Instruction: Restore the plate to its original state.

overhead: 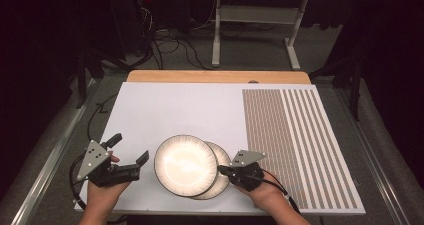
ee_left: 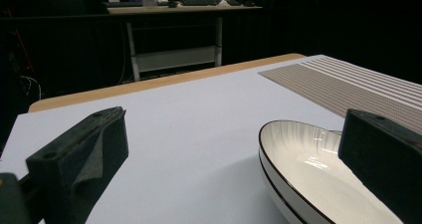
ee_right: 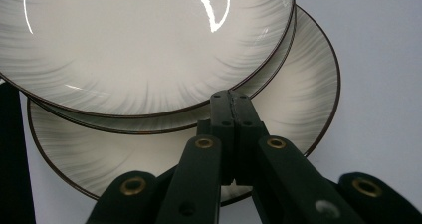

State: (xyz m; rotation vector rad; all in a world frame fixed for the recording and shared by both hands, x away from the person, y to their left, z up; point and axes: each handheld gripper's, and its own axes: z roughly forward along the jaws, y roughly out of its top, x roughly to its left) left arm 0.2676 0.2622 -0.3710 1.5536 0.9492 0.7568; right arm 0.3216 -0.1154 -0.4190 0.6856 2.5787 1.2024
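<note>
Two white plates with dark rims and grey radial streaks lie overlapped near the table's front edge. The upper plate (overhead: 185,165) (ee_right: 149,45) rests partly on the lower plate (overhead: 216,189) (ee_right: 298,99). My right gripper (overhead: 220,169) (ee_right: 231,98) is shut with nothing between its jaws; its tip lies over the lower plate, right at the upper plate's rim. My left gripper (overhead: 129,148) (ee_left: 231,159) stands open to the left of the plates, low over the table. In the left gripper view the upper plate (ee_left: 308,169) reaches in beside the right jaw, apart from it.
The plates sit on a white board (overhead: 165,110). A brown-and-white striped mat (overhead: 295,135) covers the board's right part. A wooden table edge (overhead: 215,76) runs along the back. Cables and a desk frame (overhead: 250,30) stand on the floor beyond.
</note>
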